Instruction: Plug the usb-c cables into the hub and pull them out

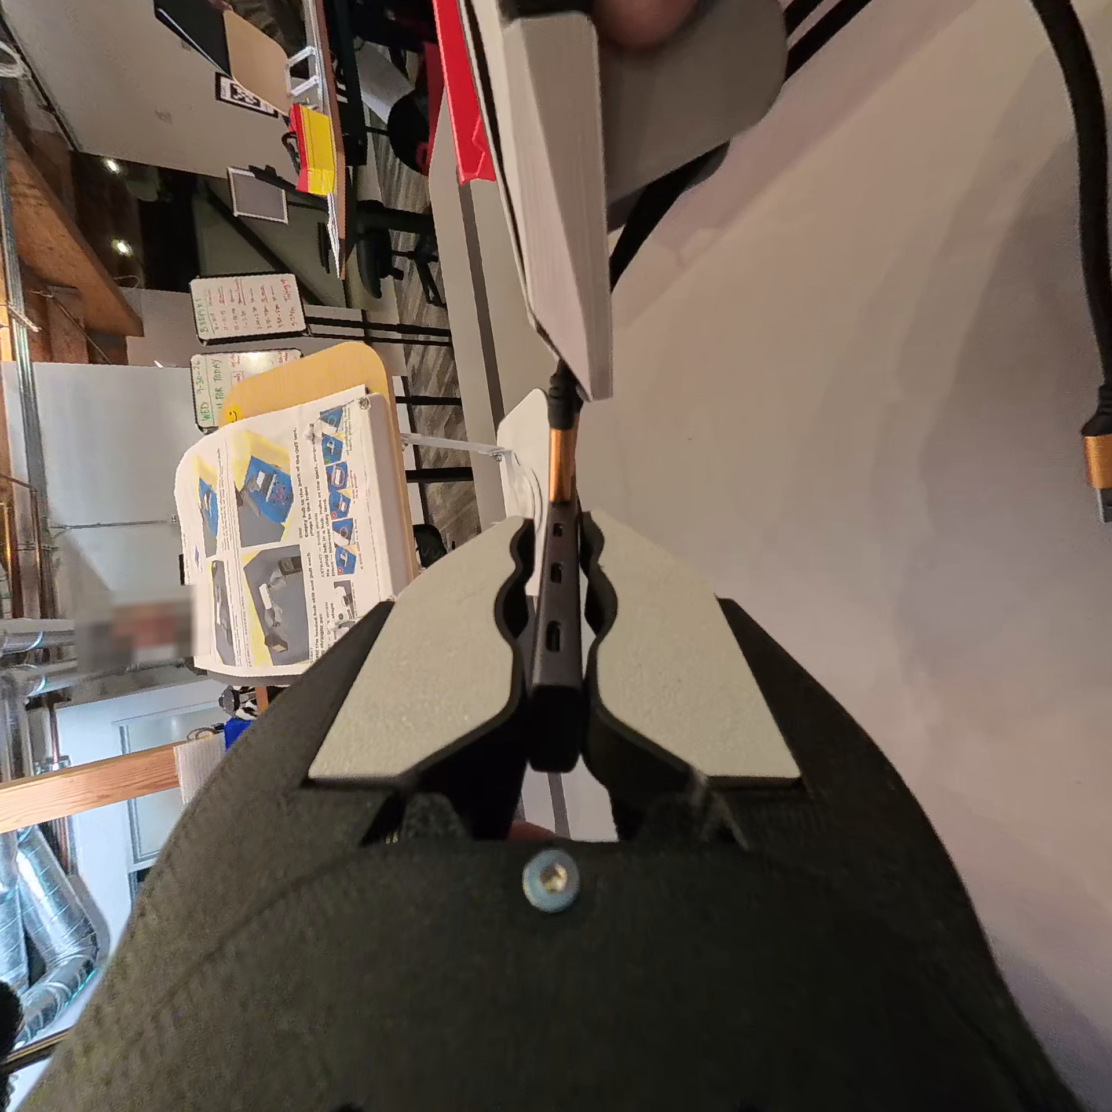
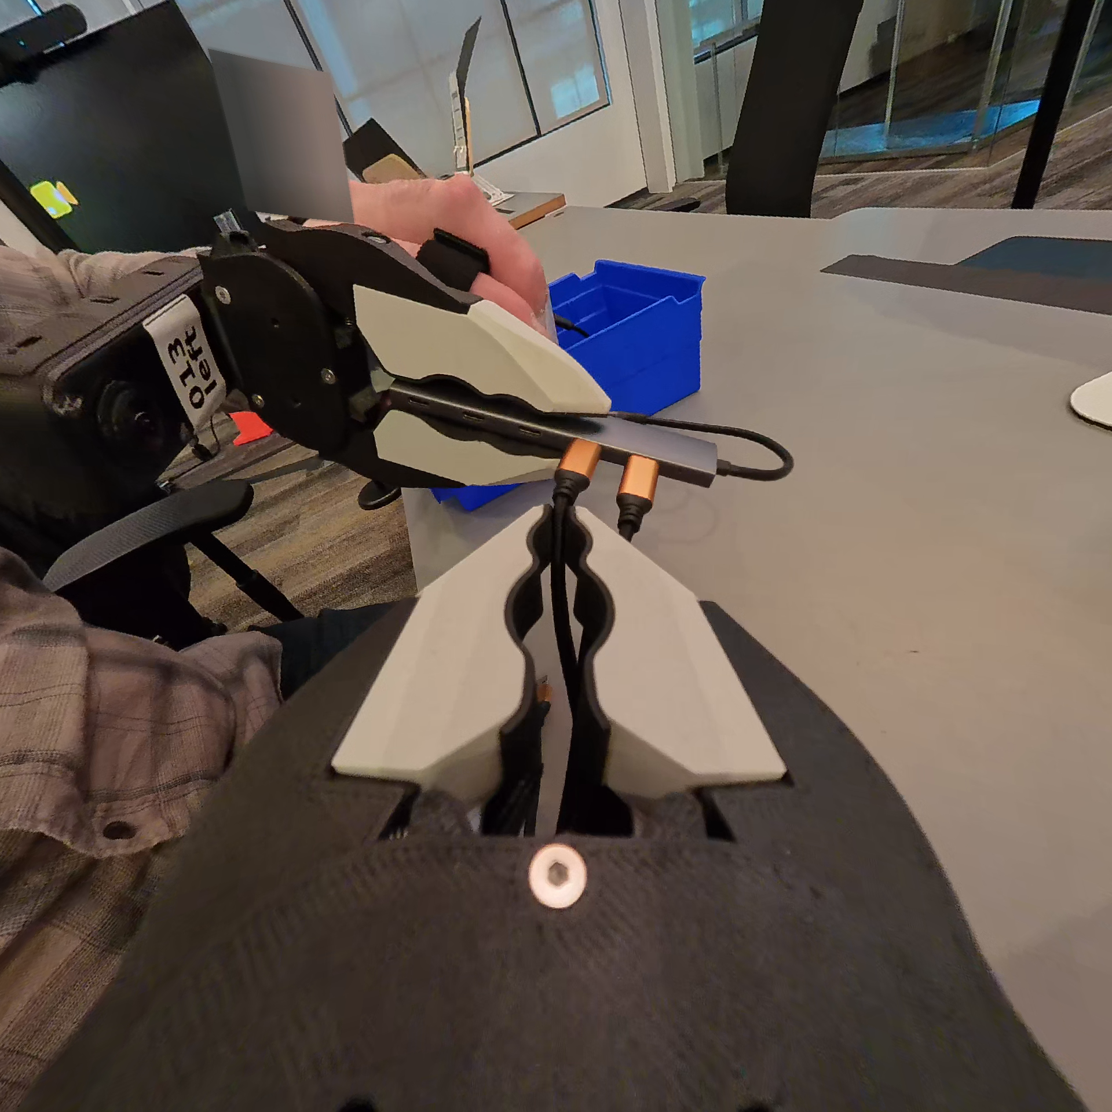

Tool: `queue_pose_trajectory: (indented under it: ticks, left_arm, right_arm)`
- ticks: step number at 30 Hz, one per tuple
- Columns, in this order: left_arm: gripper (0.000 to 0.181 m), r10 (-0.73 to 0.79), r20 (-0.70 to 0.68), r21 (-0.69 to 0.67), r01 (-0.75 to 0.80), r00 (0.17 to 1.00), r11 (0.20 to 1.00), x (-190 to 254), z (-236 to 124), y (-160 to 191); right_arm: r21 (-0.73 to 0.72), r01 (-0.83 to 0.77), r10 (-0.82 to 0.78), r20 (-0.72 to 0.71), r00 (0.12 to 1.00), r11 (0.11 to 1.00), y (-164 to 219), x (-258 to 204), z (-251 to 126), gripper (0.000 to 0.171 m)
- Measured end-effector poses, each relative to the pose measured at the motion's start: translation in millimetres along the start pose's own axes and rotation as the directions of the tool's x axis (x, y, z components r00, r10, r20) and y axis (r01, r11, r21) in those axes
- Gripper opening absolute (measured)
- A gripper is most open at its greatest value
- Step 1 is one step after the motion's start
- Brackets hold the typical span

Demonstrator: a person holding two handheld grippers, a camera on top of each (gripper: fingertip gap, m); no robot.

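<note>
My left gripper (image 1: 556, 529) is shut on a slim dark grey hub (image 1: 556, 602), seen edge-on with its ports showing. In the right wrist view the left gripper (image 2: 571, 436) holds the hub (image 2: 662, 445) level above the table's edge. Two copper-collared usb-c plugs are in the hub: a nearer one (image 2: 579, 458) and a farther one (image 2: 639, 475). My right gripper (image 2: 562, 517) is closed around the black cable (image 2: 559, 589) just below the nearer plug. That plug also shows in the left wrist view (image 1: 562, 463). A loose plug (image 1: 1098, 463) lies at the right edge.
A blue bin (image 2: 638, 337) stands on the grey table (image 2: 872, 602) behind the hub. The hub's own black lead (image 2: 764, 463) loops to the right. A white rounded object (image 2: 1092, 403) is at the right edge. A chair (image 2: 150, 517) and a plaid sleeve (image 2: 120, 722) are on the left. My left and right fingertips are right by each other. The white rounded object (image 2: 1092, 403) is about equally far from each gripper, around 35 cm.
</note>
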State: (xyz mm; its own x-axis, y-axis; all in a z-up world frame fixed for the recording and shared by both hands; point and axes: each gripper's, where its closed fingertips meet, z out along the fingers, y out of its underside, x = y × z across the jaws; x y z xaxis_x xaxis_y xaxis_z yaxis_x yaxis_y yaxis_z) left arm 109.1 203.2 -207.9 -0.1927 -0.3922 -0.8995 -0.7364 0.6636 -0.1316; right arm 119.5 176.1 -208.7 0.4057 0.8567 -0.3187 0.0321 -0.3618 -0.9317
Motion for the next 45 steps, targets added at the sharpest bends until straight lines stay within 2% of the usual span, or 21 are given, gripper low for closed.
queue_pose_trajectory:
  ticks: [8,12,13,15,17,22,28,33,37,42,45]
  left_arm:
    - [0.015,-0.033,0.03,-0.006,0.033,0.999,0.999,-8.3,0.3,-2.3]
    - [0.039,-0.032,0.01,-0.012,0.032,0.999,0.999,-4.6,5.5,-2.5]
    - [0.037,-0.035,0.016,-0.009,0.035,0.999,0.999,-5.3,5.9,-2.5]
    - [0.02,-0.032,0.036,0.003,0.032,0.999,0.999,-8.1,5.2,-3.1]
    - [0.015,-0.031,0.037,0.01,0.031,0.999,0.999,-8.6,4.7,-2.9]
    - [0.014,-0.044,-0.012,-0.006,0.044,0.999,0.999,-3.2,6.3,1.0]
    - [0.014,-0.049,0.017,-0.018,0.049,0.999,0.999,-8.2,6.9,2.6]
    - [0.014,-0.055,0.035,-0.05,0.057,0.998,0.997,-10.3,7.1,7.3]
    - [0.014,-0.055,0.061,-0.077,0.059,0.997,0.995,-14.7,6.1,11.0]
    - [0.013,-0.014,0.09,-0.094,0.022,0.996,0.995,-16.0,5.8,5.0]
    - [0.014,0.003,0.109,-0.11,0.009,0.994,0.994,-16.0,6.3,2.9]
  right_arm:
    - [0.03,0.001,-0.001,-0.021,1.0,1.0,-7.4,0.7,-2.1,0.0]
    - [0.021,0.02,-0.019,-0.025,1.0,1.0,-9.2,-3.9,2.4,0.0]
    - [0.016,0.023,-0.023,-0.024,0.999,1.0,-9.0,-5.0,3.1,0.0]
    - [0.014,0.028,-0.027,-0.019,0.999,1.0,-8.9,-6.2,2.7,0.0]
    - [0.016,0.029,-0.028,-0.012,1.0,0.999,-9.7,-7.0,2.0,0.0]
    - [0.014,0.032,-0.031,-0.01,0.999,0.999,-9.5,-7.3,2.1,0.0]
    - [0.049,0.026,-0.024,-0.035,0.999,0.998,-15.5,-4.0,0.7,0.0]
    - [0.078,0.039,-0.032,-0.081,0.996,0.996,-23.1,2.0,-5.8,0.022]
    - [0.071,0.071,-0.061,-0.131,0.99,0.995,-26.1,4.8,-7.3,0.025]
    - [0.024,0.108,-0.103,-0.173,0.98,0.994,-25.9,1.3,2.3,0.021]
    - [0.0,0.096,-0.094,-0.201,0.975,0.995,-23.3,3.7,4.8,0.012]
